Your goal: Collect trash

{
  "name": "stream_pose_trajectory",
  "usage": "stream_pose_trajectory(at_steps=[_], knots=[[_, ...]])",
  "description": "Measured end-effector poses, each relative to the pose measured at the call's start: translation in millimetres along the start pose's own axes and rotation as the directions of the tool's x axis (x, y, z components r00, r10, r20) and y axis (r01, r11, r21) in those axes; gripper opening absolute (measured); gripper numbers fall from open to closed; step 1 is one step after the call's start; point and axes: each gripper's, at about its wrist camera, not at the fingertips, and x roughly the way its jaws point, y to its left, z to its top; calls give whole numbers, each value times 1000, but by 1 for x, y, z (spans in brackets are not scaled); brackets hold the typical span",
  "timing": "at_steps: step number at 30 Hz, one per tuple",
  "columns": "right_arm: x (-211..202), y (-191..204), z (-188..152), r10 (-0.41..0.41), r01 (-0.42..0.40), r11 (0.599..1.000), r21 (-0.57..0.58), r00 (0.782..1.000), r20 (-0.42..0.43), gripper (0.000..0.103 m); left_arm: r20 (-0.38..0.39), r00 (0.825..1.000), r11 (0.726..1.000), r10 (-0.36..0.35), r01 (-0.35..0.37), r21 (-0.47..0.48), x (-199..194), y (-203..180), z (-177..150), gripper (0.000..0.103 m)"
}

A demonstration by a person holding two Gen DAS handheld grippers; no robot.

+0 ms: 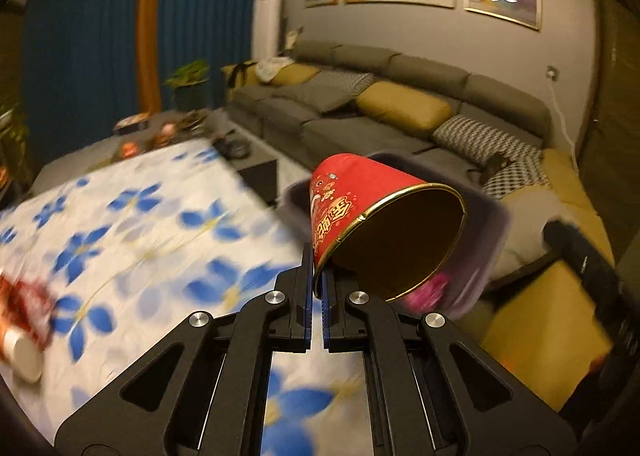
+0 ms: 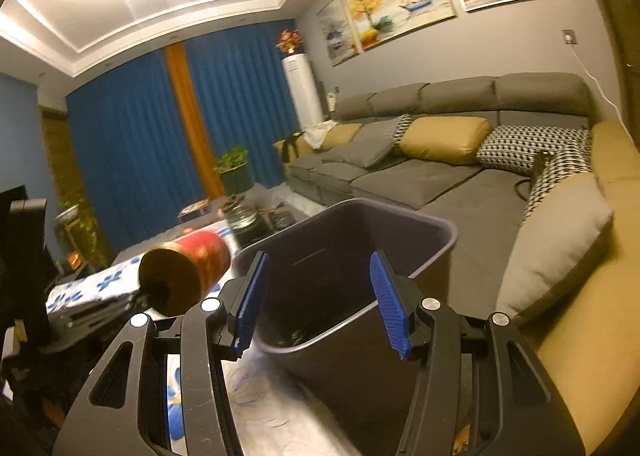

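The left gripper [image 1: 316,288] has its fingers clamped shut on the rim of a red paper cup with a gold edge [image 1: 360,211], held tilted, mouth toward the camera, its long axis pointing up and away. The dark purple plastic bin [image 2: 360,232] lies just beyond and right of the cup. The right gripper [image 2: 320,304] stands half open around the bin's near rim, though whether it touches is unclear.

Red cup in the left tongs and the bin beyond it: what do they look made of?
Cup: likely coated paper, with glossy red print, a thin gold rim and a wall the left tongs pinch flat. Bin: probably moulded plastic, dark and smooth, with a rounded rolled rim.
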Motion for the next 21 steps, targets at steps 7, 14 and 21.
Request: stream_pose_trajectory(at_steps=[7, 14, 21], knots=[[-3, -19, 6, -51, 51, 999, 7, 998, 20, 53, 13, 998, 997, -65, 65, 39, 39, -38, 24, 5], [-3, -26, 5, -57, 57, 998, 10, 998, 12, 53, 15, 1000, 999, -14, 14, -36, 39, -16, 5, 73], [-7, -10, 7, -16, 16, 1000, -9, 1000, 19, 56, 83, 984, 985, 160, -154, -71, -16, 25, -13, 87]])
